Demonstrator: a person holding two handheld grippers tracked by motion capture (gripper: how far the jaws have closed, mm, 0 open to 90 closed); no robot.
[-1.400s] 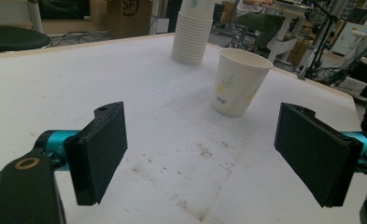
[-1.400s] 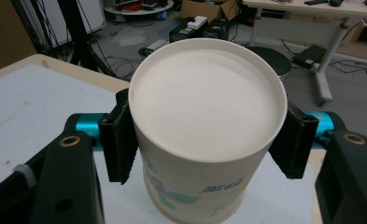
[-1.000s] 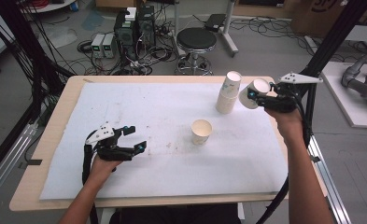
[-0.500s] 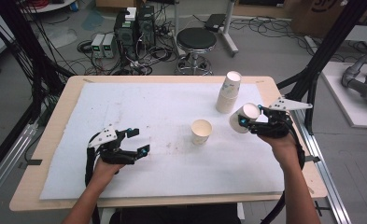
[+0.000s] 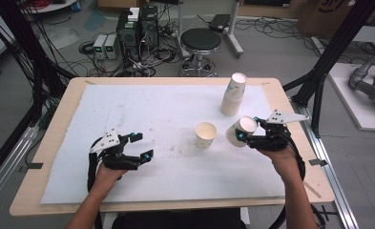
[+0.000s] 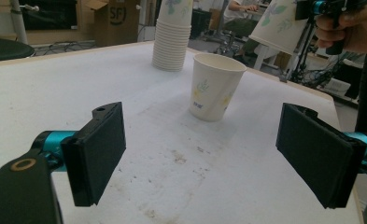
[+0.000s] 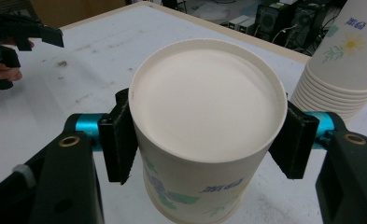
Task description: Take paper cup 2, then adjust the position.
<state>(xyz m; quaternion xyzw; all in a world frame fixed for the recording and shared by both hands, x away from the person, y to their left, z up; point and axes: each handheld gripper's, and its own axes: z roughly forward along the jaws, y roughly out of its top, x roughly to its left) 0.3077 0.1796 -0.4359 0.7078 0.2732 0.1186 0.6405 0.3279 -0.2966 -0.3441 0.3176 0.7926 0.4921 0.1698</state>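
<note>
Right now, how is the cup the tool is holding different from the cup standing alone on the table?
The held cup is gripped by the right tool and tilted in the air; the lone cup stands upright on the white mat, touched by nothing. The held cup shows its closed bottom in the right gripper view, while the lone cup shows its open mouth. Both are the same flower-printed paper cups.

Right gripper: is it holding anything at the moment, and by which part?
Yes. The right gripper is shut on a paper cup, its pads clamping opposite sides of the wall just below the cup's closed end. The left gripper is open and holds nothing.
</note>
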